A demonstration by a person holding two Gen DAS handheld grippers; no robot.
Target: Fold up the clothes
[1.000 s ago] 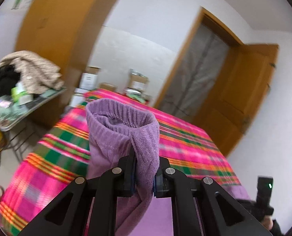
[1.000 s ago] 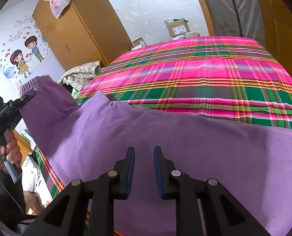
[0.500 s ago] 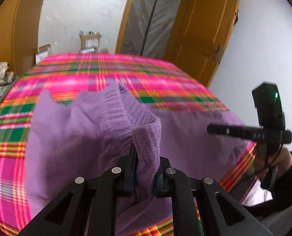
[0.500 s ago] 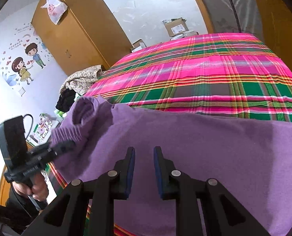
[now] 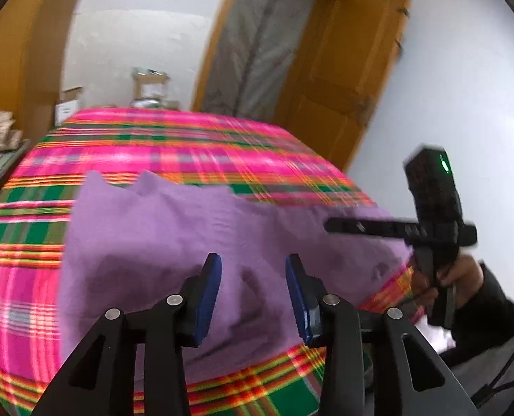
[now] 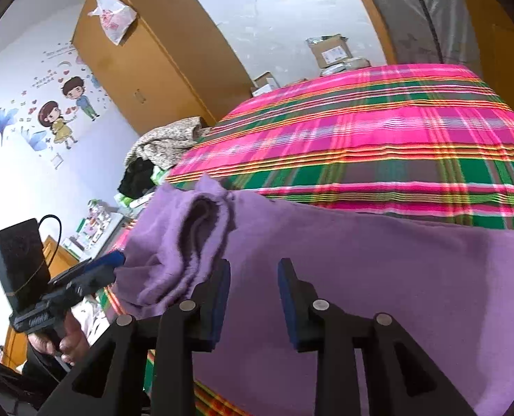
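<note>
The purple sweater (image 6: 378,277) lies across the near edge of the bed's pink-and-green plaid cover (image 6: 378,131), its body spread flat toward the right of the right wrist view and one ribbed-cuffed sleeve (image 6: 187,239) folded in and heaped at the left end. The left gripper (image 5: 253,291) has just been opening: its blue pads stand apart above the fabric with nothing pinched between them, so the sleeve now rests under its own weight. The right gripper (image 6: 253,298) has also just been opening, and its jaws sit moderately wide over the sweater's body, gripping no cloth as far as the view shows. The step in hand appears to be finishing the sleeve fold. To do it well, the person would likely want the sleeve laid flat along the body rather than left bunched (the cuff stands up in a hump), so a light re-pinch at the cuff and a pull straight across would tidy it. Knit of this kind clings and drags, so lifting clear before moving should keep the layers underneath from shifting. The left wrist view is blurred, so fine wrinkles there cannot be judged.
</note>
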